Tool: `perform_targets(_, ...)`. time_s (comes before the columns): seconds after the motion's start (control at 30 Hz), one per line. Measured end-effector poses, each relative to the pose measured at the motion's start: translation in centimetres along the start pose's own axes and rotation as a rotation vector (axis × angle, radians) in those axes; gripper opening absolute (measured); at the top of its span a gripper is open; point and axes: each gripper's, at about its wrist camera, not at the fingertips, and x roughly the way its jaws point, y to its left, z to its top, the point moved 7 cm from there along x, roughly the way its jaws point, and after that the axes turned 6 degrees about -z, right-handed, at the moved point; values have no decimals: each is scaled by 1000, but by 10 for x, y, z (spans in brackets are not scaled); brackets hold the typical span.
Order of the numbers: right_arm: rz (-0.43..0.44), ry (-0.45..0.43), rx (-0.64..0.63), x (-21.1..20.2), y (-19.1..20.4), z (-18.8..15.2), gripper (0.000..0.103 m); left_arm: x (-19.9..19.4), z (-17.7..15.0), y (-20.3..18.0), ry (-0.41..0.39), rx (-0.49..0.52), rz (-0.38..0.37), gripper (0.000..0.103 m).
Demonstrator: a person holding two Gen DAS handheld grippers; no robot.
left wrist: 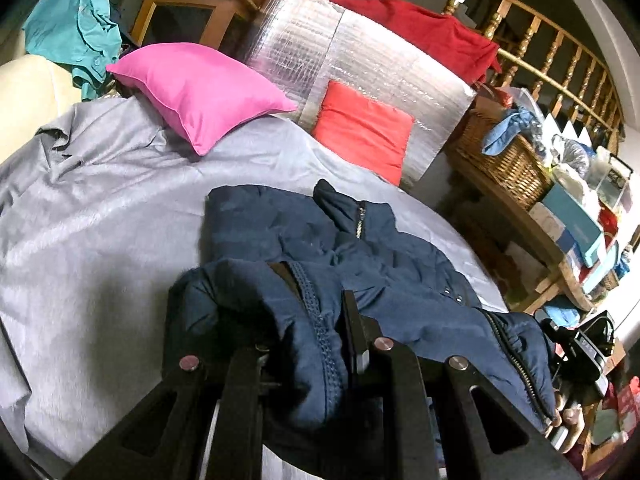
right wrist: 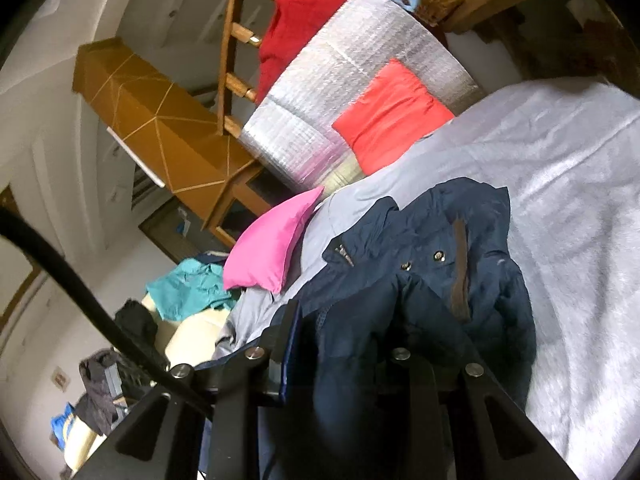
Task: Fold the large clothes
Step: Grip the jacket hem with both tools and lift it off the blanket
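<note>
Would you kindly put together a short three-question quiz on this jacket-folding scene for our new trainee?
1. True or false: both grippers are shut on the navy jacket.
2. Multiple choice: which cushion leans against the silver insulation sheet? A) the pink cushion B) the red-orange cushion C) neither
3. Fill in: the jacket lies on a ____ bedsheet.

Key
1. True. The left gripper pinches a padded fold beside the zip, and the right gripper pinches navy fabric as well.
2. B. The red-orange cushion rests against the sheet; the pink cushion lies further left on the bed.
3. Grey; the grey bedsheet covers the bed.
</note>
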Motion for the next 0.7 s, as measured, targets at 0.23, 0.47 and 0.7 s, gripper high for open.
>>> perform_targets(0.23,1,4,25,27,-9,23,28,28,20,0,-6,-6,70,17)
perform_targets(0.47,3,8,33,59,-12,47,28,55,40,8,-26,-55,114,17)
perform_targets(0.7,1,9,54,93,-24,71,28,79,67,8,-85,-80,116,17)
